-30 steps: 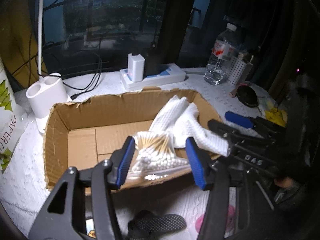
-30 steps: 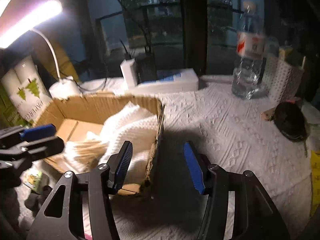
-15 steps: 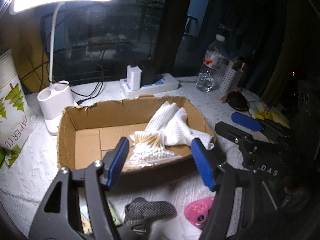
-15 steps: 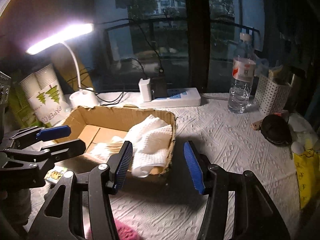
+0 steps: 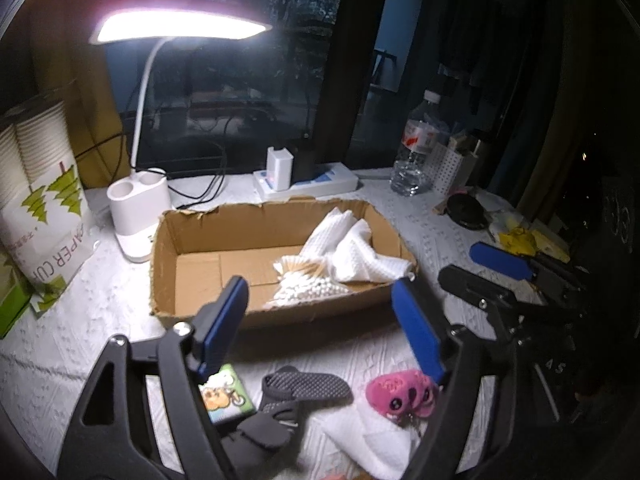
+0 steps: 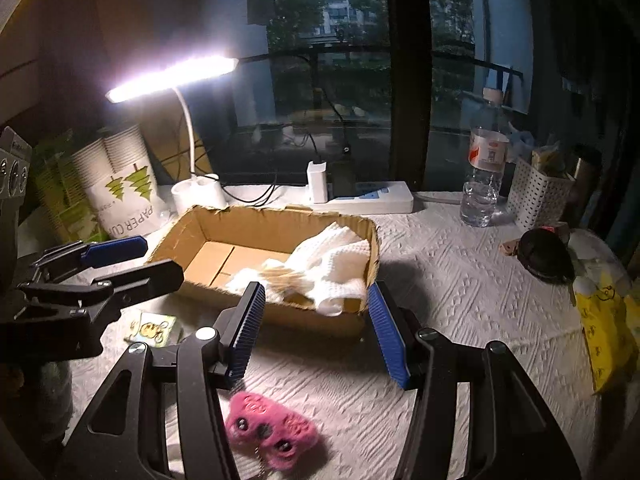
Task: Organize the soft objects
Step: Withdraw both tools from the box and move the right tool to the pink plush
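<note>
A torn cardboard box (image 5: 192, 312) stands mid-table with a white waffle cloth (image 5: 352, 252) and a bag of cotton swabs (image 5: 304, 284) inside. My left gripper (image 5: 320, 324) hovers in front of the box's near wall; its jaws are opening and nothing is between them. My right gripper (image 6: 316, 334) is open and empty, just short of the box's (image 6: 280, 216) near right corner. A pink plush toy (image 5: 400, 394) (image 6: 268, 436), a black glove (image 5: 288, 400), a small cartoon packet (image 5: 226, 394) and another white cloth (image 5: 360, 440) lie on the table below the grippers.
A lit desk lamp (image 5: 138, 204) and a pack of paper cups (image 5: 40, 200) stand at the left. A power strip (image 5: 312, 184), a water bottle (image 5: 414, 156) and a white perforated basket (image 6: 540, 196) line the back. A black round object (image 6: 544, 254) and a yellow bag (image 6: 604, 332) lie at the right.
Both grippers have drawn back and up from the box. The left jaws have widened away from the swab bag, which stays in the box. The items in front of the box have come into view.
</note>
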A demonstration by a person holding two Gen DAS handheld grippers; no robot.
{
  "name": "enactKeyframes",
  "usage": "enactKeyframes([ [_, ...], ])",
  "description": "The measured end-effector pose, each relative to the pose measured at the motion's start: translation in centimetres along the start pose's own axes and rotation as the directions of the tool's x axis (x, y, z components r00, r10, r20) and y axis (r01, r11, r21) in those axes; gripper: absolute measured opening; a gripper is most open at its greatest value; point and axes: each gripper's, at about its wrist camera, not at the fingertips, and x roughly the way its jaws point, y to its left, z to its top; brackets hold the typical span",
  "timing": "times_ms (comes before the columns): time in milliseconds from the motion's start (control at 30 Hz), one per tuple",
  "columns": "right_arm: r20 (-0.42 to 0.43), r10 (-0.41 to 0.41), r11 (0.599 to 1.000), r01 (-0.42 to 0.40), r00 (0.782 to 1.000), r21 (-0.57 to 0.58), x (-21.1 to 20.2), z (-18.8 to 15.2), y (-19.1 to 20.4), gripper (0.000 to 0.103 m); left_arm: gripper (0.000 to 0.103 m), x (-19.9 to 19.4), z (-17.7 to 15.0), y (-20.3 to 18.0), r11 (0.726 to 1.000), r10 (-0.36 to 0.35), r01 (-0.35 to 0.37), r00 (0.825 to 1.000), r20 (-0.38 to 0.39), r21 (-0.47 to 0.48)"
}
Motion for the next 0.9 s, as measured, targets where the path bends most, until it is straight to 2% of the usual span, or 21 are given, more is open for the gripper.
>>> enactKeyframes([
  [500,-0.026,-0.01,1.0,0.01,1.0,-0.001,-2.0,-3.0,1.6,0.057,0.076,-2.0,-2.6,0.0,1.0,-0.009,0.009,1.0,-0.008,-0.005],
  [900,-0.071,-0.012,1.0,0.013,0.997,0.022,-1.7,-5.9,1.4,0.059,0.076,-2.0,-5.4,-0.3,1.0,-0.005,0.005,0.999,-0.049,-0.005],
])
